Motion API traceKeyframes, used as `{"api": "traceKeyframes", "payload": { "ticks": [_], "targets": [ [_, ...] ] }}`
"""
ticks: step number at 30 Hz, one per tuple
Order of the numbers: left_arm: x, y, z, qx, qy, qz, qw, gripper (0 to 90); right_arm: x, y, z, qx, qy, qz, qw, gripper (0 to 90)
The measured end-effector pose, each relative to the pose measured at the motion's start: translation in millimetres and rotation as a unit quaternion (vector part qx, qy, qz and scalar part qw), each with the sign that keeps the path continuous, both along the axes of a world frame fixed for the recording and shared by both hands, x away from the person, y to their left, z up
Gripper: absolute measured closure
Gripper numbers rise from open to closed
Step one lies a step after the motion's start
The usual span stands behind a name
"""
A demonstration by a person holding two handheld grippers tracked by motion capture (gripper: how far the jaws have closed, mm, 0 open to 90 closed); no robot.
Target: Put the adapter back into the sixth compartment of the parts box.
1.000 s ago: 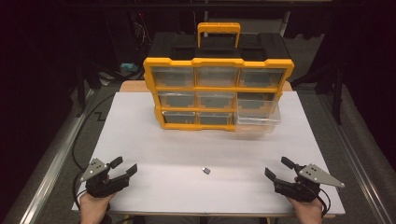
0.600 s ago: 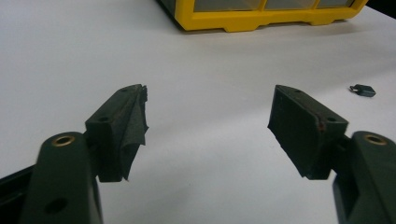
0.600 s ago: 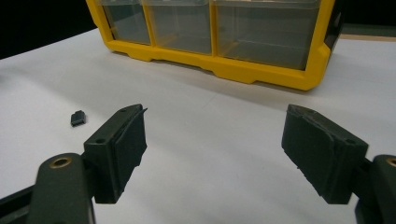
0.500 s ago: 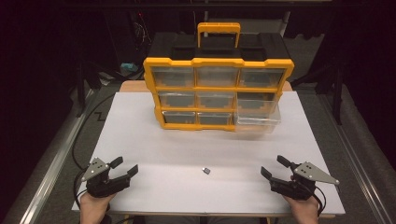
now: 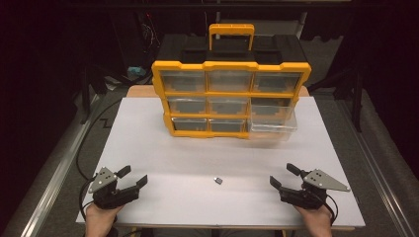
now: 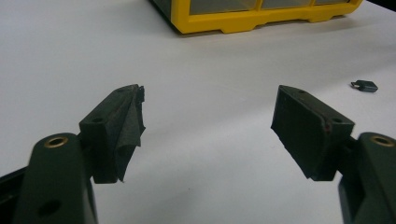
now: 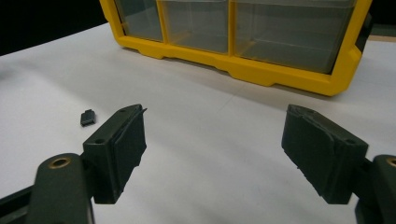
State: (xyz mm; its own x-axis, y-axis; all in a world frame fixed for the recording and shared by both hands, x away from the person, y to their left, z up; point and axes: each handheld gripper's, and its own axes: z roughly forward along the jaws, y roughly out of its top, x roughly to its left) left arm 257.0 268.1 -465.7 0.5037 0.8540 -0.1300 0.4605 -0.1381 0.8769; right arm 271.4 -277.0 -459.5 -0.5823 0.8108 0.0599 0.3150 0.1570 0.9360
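A small dark part point(image 5: 218, 180) lies on the white table point(image 5: 197, 158), near its front edge, about midway between the two grippers and touching neither. The left gripper point(image 5: 132, 177) rests at the front left of the table with its jaws wide open and nothing between them. The right gripper point(image 5: 284, 176) is at the front right, jaws also wide apart and empty, pointing toward the part. Behind, well apart from the part, stands a yellow drawer organizer point(image 5: 230, 98); its lower right clear drawer point(image 5: 273, 123) is pulled out
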Motion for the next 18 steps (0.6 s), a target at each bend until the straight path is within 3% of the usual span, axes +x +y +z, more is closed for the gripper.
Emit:
{"api": "traceKeyframes", "payload": {
  "ticks": [18],
  "targets": [
    [-0.1,-1.1,-0.8,-0.001,0.0,0.002,1.0,25.4,5.7,16.6,0.9,0.003,0.0,0.023,0.9997,22.1]
  ]
}}
